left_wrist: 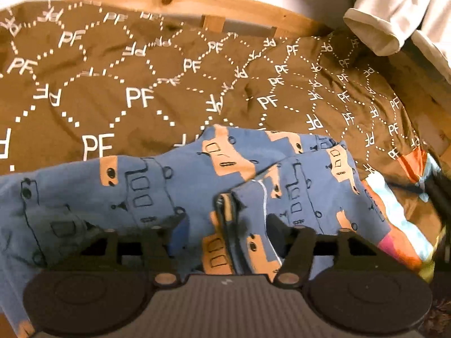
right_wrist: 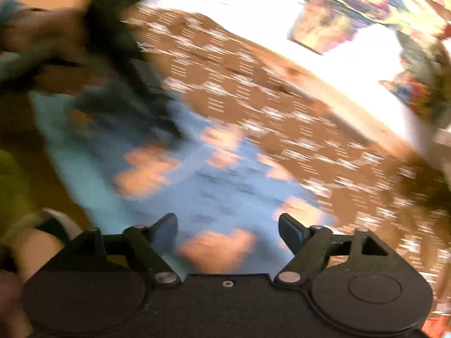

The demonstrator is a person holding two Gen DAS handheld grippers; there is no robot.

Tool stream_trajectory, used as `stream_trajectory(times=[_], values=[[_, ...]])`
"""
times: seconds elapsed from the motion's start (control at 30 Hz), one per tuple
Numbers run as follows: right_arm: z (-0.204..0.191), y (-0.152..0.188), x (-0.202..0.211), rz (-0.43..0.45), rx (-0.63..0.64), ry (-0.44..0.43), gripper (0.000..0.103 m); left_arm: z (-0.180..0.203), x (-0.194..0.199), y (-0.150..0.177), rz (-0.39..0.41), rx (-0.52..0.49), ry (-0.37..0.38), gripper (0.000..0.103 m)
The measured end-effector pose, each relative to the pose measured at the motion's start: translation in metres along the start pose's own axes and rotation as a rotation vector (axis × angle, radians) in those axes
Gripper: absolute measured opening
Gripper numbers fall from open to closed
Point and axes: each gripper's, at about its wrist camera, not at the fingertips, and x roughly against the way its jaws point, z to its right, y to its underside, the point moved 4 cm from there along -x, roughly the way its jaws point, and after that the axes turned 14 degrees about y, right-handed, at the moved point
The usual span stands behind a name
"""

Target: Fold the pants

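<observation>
Blue pants [left_wrist: 146,186] printed with orange trucks lie across a brown "PF" bedspread [left_wrist: 135,79]. In the left wrist view my left gripper [left_wrist: 225,231] is open, its fingers [left_wrist: 177,233] spread wide, with a bunched fold of the pants lying between them. In the blurred right wrist view the pants [right_wrist: 214,174] spread below my right gripper [right_wrist: 228,233], which is open and empty just above the cloth. A dark shape [right_wrist: 121,45] at upper left looks like the other gripper.
A wooden bed frame [left_wrist: 214,5] runs along the far edge. A white pillow or cloth [left_wrist: 394,19] lies at the upper right. A bright multicoloured cloth [left_wrist: 400,217] lies right of the pants. Posters [right_wrist: 346,14] hang on a white wall.
</observation>
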Motion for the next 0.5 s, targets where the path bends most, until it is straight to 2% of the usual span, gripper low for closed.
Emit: stream_trajectory(times=[0.07, 0.17, 0.2, 0.3, 0.33, 0.4, 0.5], values=[[0.02, 0.0, -0.02, 0.001, -0.008, 0.06, 0.081, 0.01, -0.006, 0.007, -0.002, -0.032, -0.056, 0.073], [0.038, -0.004, -0.054, -0.013, -0.023, 0.133, 0.081, 0.014, -0.026, 0.02, -0.056, -0.096, -0.215, 0.073], [0.04, -0.005, -0.067, -0.021, -0.022, 0.149, 0.082, 0.015, -0.031, 0.024, -0.058, -0.119, -0.234, 0.074], [0.039, 0.002, -0.109, -0.09, 0.04, 0.182, 0.083, 0.013, -0.031, 0.03, -0.024, -0.133, -0.232, 0.076], [0.038, 0.005, -0.115, -0.099, 0.046, 0.17, 0.083, 0.012, -0.027, 0.03, -0.019, -0.126, -0.226, 0.076], [0.04, 0.003, -0.11, -0.091, 0.025, 0.17, 0.083, 0.011, -0.01, 0.03, 0.0, -0.095, -0.231, 0.077], [0.038, -0.008, -0.08, -0.027, -0.032, 0.141, 0.087, 0.013, 0.026, 0.039, 0.086, -0.089, -0.23, 0.082]])
